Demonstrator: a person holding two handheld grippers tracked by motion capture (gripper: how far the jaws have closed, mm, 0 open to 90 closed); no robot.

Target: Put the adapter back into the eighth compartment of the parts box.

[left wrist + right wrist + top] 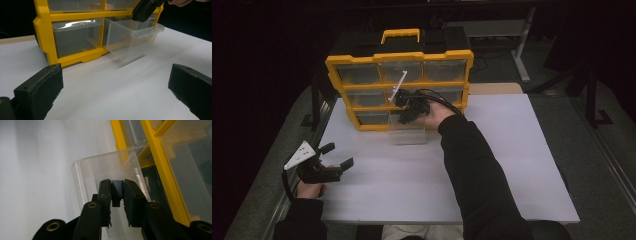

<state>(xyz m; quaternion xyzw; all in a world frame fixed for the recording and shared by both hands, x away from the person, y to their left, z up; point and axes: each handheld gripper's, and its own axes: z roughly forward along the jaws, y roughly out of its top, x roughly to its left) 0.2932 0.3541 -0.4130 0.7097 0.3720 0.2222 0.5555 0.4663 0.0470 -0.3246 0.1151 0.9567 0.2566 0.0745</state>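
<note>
Small black block [117, 191], at frame centre in the right gripper view, clamped between the right tongs [117, 185] directly above the pulled-out clear drawer [407, 134]. The drawer juts from the bottom row of the yellow cabinet [331, 70], upper centre of the high view, its front resting on the white surface [512, 165]. Risk: released off-centre, the block may strike the drawer wall and bounce out; downward pressure could tip the half-drawn drawer. Left tongs [337, 156], lower left, stand apart, holding nothing, well apart from the block.
</note>
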